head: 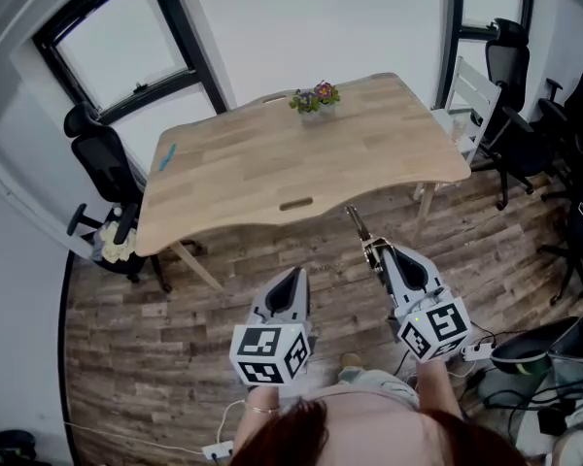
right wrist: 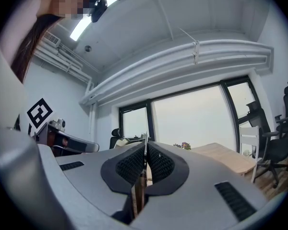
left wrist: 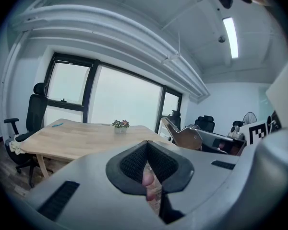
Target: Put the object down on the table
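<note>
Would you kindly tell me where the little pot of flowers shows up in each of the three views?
Head view: flower pot at top centre, near the far edge of the wooden table.
Left gripper view: flower pot slightly left of centre, on the tabletop's far side.
Right gripper view: flower pot right of centre, at the table's left end.
Shared landmark: the wooden table it stands on.

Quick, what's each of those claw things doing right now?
Left gripper: closed, nothing seen in it.
Right gripper: closed on a thin object.
</note>
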`<action>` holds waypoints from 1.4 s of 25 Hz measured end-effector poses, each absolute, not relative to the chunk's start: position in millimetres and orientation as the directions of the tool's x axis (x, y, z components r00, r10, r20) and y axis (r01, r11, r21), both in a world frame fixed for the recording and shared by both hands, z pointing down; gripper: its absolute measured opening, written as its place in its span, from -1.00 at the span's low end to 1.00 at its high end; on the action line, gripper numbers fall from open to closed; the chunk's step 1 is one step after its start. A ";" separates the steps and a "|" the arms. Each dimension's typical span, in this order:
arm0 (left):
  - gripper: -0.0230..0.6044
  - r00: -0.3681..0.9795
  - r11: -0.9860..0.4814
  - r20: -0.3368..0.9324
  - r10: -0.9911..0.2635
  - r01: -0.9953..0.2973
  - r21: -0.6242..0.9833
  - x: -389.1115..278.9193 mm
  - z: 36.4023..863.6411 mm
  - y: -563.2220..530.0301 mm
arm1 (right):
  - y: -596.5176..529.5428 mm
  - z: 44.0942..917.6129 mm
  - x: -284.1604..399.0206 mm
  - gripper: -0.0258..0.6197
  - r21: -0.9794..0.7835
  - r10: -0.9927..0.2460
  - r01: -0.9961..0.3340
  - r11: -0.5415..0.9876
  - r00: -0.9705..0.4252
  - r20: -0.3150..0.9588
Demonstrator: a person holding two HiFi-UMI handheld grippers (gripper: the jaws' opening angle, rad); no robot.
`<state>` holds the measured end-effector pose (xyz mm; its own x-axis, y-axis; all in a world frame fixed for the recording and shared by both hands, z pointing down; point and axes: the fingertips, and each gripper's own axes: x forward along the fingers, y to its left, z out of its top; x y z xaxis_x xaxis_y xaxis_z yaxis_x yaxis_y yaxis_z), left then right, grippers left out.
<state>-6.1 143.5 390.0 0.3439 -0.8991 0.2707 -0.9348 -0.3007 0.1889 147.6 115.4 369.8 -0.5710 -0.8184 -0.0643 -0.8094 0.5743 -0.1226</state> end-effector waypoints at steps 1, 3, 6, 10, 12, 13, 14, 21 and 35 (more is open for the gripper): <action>-0.92 0.342 -0.298 0.269 -0.900 -0.935 0.190 -5.0 389.8 138.3 | 109.9 370.1 148.9 -0.92 -0.123 -0.817 -0.808 0.577 -0.573 -0.063; -0.92 0.338 -0.294 0.267 -0.903 -0.937 0.190 -2.7 390.4 129.4 | 100.3 371.8 151.3 -0.92 -0.124 -0.814 -0.805 0.581 -0.578 -0.061; -0.92 0.328 -0.284 0.265 -0.907 -0.940 0.188 0.9 393.4 116.6 | 86.0 375.5 154.8 -0.92 -0.125 -0.807 -0.798 0.590 -0.587 -0.061; -0.92 0.313 -0.269 0.271 -0.910 -0.945 0.188 4.8 395.8 99.5 | 64.2 378.3 154.6 -0.92 -0.128 -0.792 -0.783 0.609 -0.608 -0.057; -0.92 0.307 -0.263 0.272 -0.912 -0.946 0.187 4.4 397.4 93.5 | 55.0 379.9 152.4 -0.92 -0.130 -0.786 -0.776 0.617 -0.616 -0.057; -0.92 0.303 -0.259 0.275 -0.912 -0.948 0.187 3.4 398.8 90.1 | 50.2 381.1 151.1 -0.92 -0.133 -0.783 -0.773 0.620 -0.619 -0.058; -0.92 0.299 -0.254 0.278 -0.913 -0.949 0.186 2.3 399.9 86.0 | 44.8 382.1 150.0 -0.92 -0.136 -0.781 -0.770 0.624 -0.622 -0.057; -0.92 0.298 -0.254 0.283 -0.912 -0.950 0.182 -9.0 400.9 52.0 | 8.1 384.3 133.3 -0.92 -0.138 -0.768 -0.757 0.639 -0.639 -0.046; -0.92 0.327 -0.284 0.252 -0.911 -0.940 0.191 -56.1 396.4 -36.3 | -74.3 379.4 84.6 -0.92 -0.112 -0.780 -0.773 0.625 -0.623 -0.050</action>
<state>-56.1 -36.3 396.4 0.3267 -0.9110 0.2518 -0.9395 -0.2840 0.1914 84.6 -74.3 379.4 -0.6234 -0.7804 -0.0495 -0.7730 0.6245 -0.1118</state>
